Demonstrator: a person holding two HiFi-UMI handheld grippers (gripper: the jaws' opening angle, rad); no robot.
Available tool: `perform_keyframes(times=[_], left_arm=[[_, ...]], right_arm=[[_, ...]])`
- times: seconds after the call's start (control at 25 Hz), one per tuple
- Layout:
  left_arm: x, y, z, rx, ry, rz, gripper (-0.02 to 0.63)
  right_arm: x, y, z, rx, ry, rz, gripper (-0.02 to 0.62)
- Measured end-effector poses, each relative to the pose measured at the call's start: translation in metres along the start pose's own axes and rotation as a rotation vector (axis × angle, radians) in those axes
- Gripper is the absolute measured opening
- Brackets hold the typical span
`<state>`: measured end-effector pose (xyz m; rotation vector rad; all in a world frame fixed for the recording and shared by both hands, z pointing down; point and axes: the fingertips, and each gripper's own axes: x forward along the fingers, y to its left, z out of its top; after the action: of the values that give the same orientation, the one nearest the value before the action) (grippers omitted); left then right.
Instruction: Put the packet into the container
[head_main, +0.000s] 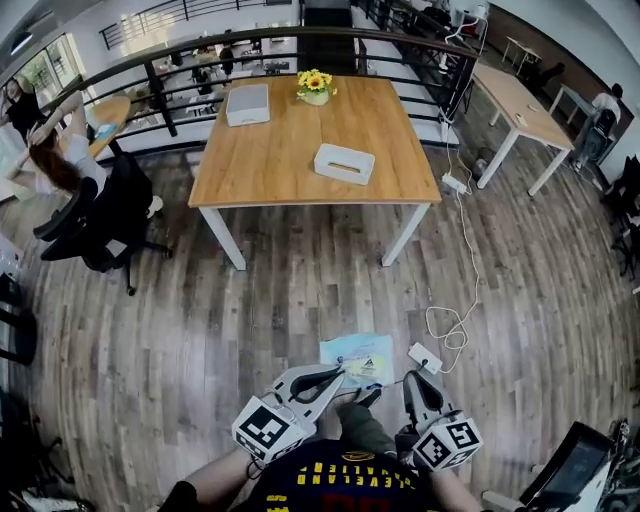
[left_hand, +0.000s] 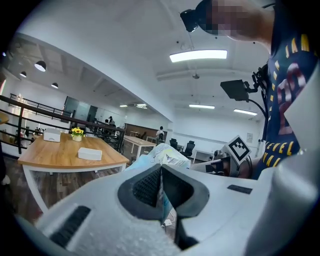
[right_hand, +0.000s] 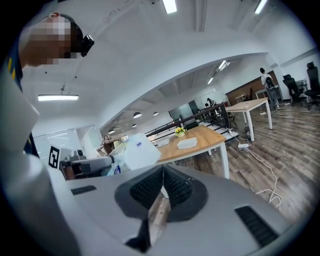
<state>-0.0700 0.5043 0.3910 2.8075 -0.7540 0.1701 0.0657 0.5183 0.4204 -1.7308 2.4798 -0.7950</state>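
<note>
We stand in an open office with a plank floor (head_main: 250, 320) and a railing (head_main: 180, 60) at the far side, and a wooden table (head_main: 300, 150) well ahead of both grippers. The left gripper (head_main: 338, 374) is clamped on the packet (head_main: 358, 358), a light blue pouch with print on it. In the left gripper view the ribbed pads (left_hand: 147, 186) press on its lower edge, and the rest of the packet (left_hand: 167, 156) stands up just beyond the tips of that gripper (left_hand: 161, 169). The right gripper (head_main: 410, 382) hangs just to the right of the left one, with its jaws brought together pad to pad. In the right gripper view the tips (right_hand: 162, 172) meet, and the packet (right_hand: 135, 152) shows up and to the left of them, apart from them, in the left gripper (right_hand: 90, 164). The container (head_main: 344, 163), a low white box with a slot in its top, sits on the near right part of the table, well ahead of the packet. A second white box (head_main: 248, 104) and a pot of yellow flowers (head_main: 314, 87) lie farther ahead at the table's back edge. On the floor just ahead of the right gripper we see a white power strip (head_main: 425, 357) with a cable (head_main: 462, 300) looping away. Far off to the left of the left gripper a person (head_main: 70, 160) sits in a black chair.
</note>
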Motion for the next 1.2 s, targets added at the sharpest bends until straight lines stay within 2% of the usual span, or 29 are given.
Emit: perform_keyframes(times=[0.2, 0.32, 0.44, 0.8, 1.2], left_arm=[[-0.017, 0.005, 0.001, -0.014, -0.026, 0.032, 0.008], [-0.017, 0.008, 0.007, -0.005, -0.034, 0.071, 0.008], [-0.006, 0.007, 0.012, 0.000, -0.035, 0.113, 0.008], [0.072, -0.029, 0.014, 0.037, 0.016, 0.191, 0.008], [0.120, -0.040, 0.003, 0.018, 0.103, 0.266, 0.008]], right_arm=[[-0.003, 0.026, 0.023, -0.015, -0.080, 0.035, 0.015], [-0.001, 0.036, 0.038, -0.018, -0.117, 0.099, 0.064], [0.000, 0.033, 0.051, -0.021, -0.129, 0.171, 0.087], [-0.016, -0.023, 0.076, -0.085, -0.113, 0.324, 0.106], [-0.014, -0.082, 0.072, -0.043, -0.031, 0.357, 0.104]])
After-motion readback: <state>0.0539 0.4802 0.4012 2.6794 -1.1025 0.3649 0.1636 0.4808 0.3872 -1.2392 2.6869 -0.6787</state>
